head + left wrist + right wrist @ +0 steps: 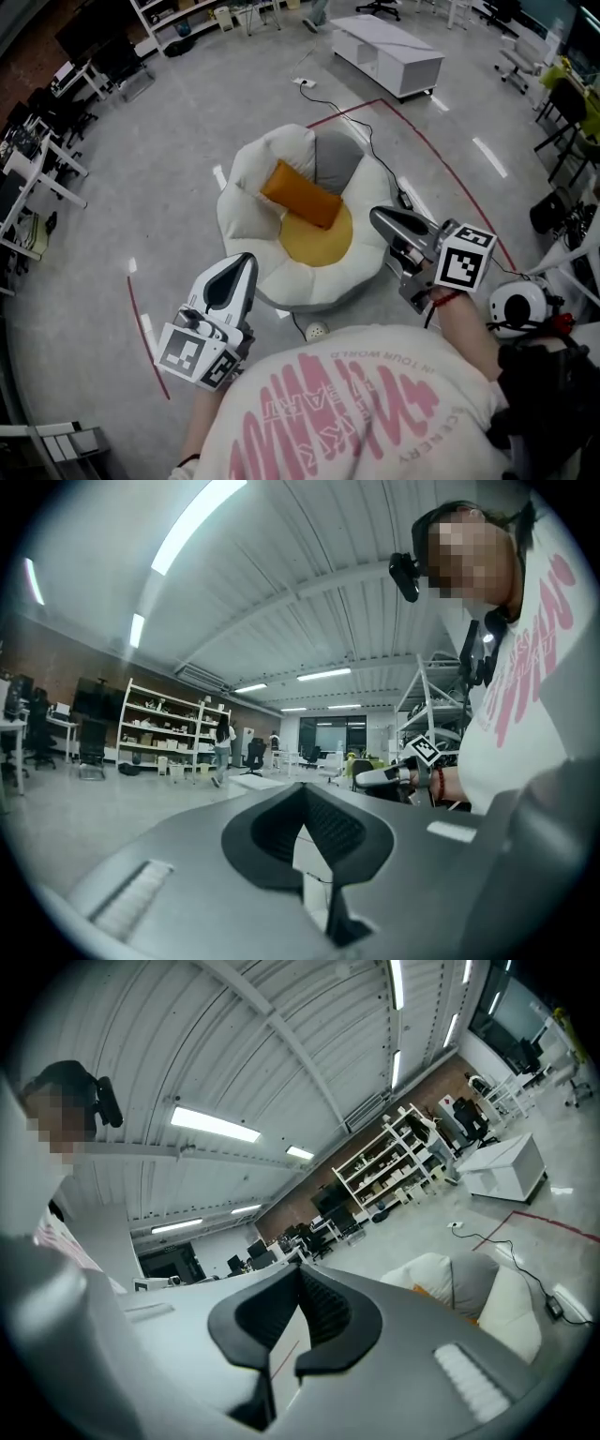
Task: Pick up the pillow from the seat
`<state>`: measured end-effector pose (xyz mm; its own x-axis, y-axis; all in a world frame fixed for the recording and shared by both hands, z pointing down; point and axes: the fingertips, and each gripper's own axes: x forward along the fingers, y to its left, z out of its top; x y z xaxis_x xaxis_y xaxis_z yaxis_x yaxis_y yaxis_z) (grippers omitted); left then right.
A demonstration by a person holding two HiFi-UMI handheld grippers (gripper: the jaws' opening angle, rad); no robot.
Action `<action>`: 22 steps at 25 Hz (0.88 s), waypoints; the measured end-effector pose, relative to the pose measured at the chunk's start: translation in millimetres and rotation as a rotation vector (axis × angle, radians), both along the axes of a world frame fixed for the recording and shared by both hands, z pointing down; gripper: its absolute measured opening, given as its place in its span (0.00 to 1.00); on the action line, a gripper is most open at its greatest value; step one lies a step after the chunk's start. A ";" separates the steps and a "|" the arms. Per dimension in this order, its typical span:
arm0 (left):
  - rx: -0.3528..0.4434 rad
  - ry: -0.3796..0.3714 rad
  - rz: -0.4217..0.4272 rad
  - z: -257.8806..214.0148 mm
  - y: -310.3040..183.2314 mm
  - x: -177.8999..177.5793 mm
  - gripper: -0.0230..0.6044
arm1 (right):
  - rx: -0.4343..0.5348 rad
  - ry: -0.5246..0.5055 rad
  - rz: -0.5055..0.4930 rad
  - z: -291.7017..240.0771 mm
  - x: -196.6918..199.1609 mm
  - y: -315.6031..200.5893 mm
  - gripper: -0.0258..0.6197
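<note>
An orange pillow (302, 194) lies tilted on a white, egg-shaped beanbag seat (246, 216) with a yellow middle (319, 240). A grey cushion (337, 159) leans at the seat's back. My left gripper (246, 261) hovers at the seat's near left edge, shut and empty. My right gripper (377, 216) hangs over the seat's right edge, also shut with nothing in it. In the left gripper view the closed jaws (302, 794) point out into the room. The right gripper view shows closed jaws (298, 1279) with the seat (497, 1307) and a sliver of the pillow (422, 1290) off to the right.
A red tape line (441, 159) and a cable (361, 131) run across the floor around the seat. A low white cabinet (389, 52) stands beyond it. A small white ball (317, 330) lies by the seat's near side. Desks (37, 159) line the left, chairs (567, 112) the right.
</note>
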<state>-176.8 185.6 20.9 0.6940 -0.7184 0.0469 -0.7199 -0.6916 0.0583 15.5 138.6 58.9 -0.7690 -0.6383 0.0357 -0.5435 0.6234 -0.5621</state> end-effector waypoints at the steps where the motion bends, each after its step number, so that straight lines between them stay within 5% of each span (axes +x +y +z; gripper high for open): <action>1: -0.002 -0.002 0.006 3.8 -8.2 -8.3 0.06 | 0.006 0.005 0.003 1.5 -8.7 -5.2 0.05; 6: -0.051 0.050 0.067 24.3 -31.6 -37.1 0.06 | -0.004 0.040 0.026 12.4 -40.0 -22.3 0.05; 22: -0.079 -0.006 0.104 39.5 -89.9 -67.1 0.06 | -0.057 0.044 0.098 16.3 -63.9 -80.9 0.05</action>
